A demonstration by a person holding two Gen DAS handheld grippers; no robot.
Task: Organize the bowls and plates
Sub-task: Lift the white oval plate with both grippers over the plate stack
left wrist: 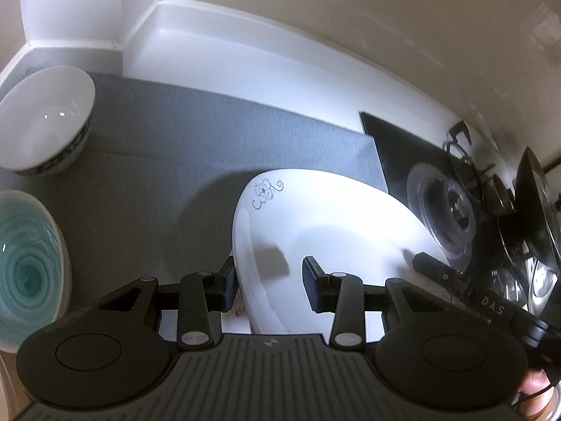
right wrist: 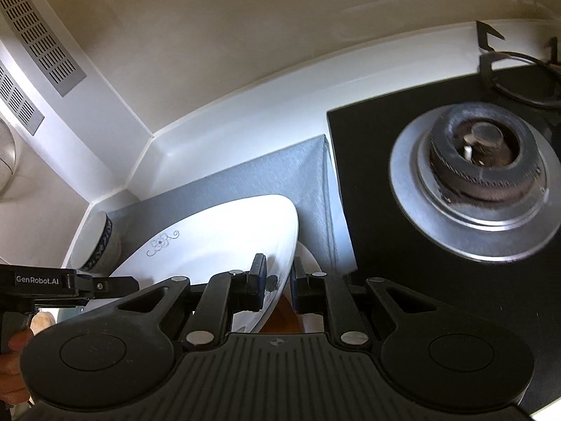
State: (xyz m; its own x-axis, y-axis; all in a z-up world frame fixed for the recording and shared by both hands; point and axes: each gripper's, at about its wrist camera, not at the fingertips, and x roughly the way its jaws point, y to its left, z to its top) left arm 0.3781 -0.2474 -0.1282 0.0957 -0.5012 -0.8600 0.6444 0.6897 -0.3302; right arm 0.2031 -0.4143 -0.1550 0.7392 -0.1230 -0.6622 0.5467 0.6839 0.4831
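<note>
White flowered plate (right wrist: 217, 235) tilted above grey mat (left wrist: 196, 129), its rim pinched by right tongs (right wrist: 277, 280); left tongs (left wrist: 268, 282) spread astride its other rim; patterned bowl (left wrist: 45, 122) and teal plate (left wrist: 24, 266) unstacked; sorting seems barely begun.

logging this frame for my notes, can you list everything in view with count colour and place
plate: 1, white with a small flower print, tilted over the grey mat, rim between the right gripper's fingers
second plate: 1, white, only an edge shows under the first
bowl: 1, white with dark patterned outside, far left on the mat
teal bowl: 1, teal swirl inside, near left edge
mat: 1, grey, on the counter
stove: 1, black top, right of the mat
burner: 1, silver ring with dark cap, on the stove
vents: 2, grey, upper left wall
left hand-held gripper: black, open around the plate's edge
right hand-held gripper: black, shut on the plate rim
</note>
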